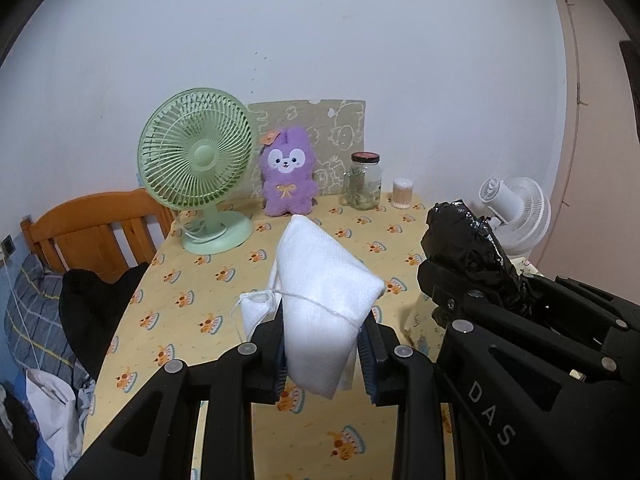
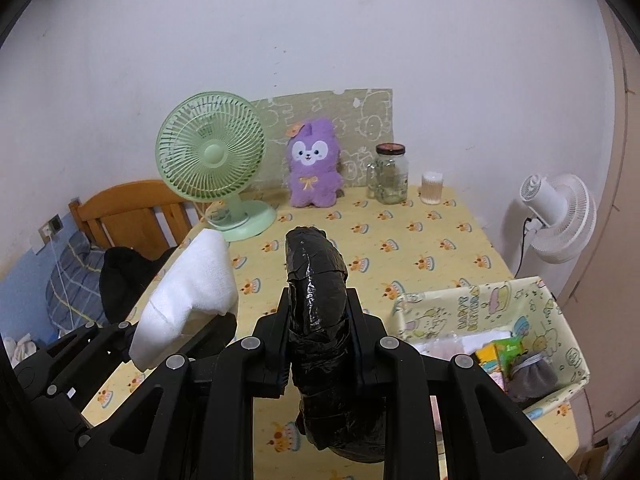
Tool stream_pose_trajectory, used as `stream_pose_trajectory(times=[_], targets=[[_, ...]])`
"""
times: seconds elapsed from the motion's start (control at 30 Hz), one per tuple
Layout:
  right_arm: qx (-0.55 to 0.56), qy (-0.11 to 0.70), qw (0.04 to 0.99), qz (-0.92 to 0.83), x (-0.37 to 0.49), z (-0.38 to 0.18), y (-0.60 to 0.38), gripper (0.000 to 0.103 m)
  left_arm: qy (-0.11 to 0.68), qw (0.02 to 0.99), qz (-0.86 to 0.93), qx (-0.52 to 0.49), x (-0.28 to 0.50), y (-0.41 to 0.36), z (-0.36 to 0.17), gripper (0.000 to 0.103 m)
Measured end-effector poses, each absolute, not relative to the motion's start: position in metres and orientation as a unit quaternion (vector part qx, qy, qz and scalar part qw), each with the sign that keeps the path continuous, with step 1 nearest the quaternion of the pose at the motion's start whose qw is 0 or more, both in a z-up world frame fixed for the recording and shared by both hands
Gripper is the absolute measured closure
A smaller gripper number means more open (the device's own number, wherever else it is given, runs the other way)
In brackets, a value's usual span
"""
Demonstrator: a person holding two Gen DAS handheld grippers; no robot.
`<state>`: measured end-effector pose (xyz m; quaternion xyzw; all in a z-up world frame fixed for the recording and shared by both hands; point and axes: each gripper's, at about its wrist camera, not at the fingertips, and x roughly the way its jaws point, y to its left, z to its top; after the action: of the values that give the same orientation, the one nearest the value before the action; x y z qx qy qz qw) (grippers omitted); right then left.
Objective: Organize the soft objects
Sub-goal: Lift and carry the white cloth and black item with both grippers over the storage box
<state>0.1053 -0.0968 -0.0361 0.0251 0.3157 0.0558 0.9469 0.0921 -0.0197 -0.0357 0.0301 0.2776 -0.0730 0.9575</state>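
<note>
your left gripper (image 1: 324,360) clamps a folded white cloth pad (image 1: 324,300) above the yellow cake-print tablecloth (image 1: 224,280); your right gripper (image 2: 320,364) pinches a black plastic-wrapped bundle (image 2: 320,320) near the open cartoon-print box (image 2: 560,320).

Left gripper (image 1: 324,354) clamps a white pouch (image 1: 326,296) at lower centre; right gripper (image 1: 472,276) grips a black bundle (image 1: 464,240) at right.

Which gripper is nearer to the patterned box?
Right. The right gripper, shut on the black bundle, is just beside the box. The left gripper, shut on the white cloth, is farther, beyond the right one.
</note>
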Motion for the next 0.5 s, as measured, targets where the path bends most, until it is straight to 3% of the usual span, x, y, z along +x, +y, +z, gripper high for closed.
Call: stream_pose_trajectory(times=[0.5], targets=[[0.019, 0.307, 0.951, 0.039, 0.106, -0.030, -0.136, 0.077, 0.271, 0.958, -0.085, 0.036, 0.094, -0.058, -0.034, 0.074]])
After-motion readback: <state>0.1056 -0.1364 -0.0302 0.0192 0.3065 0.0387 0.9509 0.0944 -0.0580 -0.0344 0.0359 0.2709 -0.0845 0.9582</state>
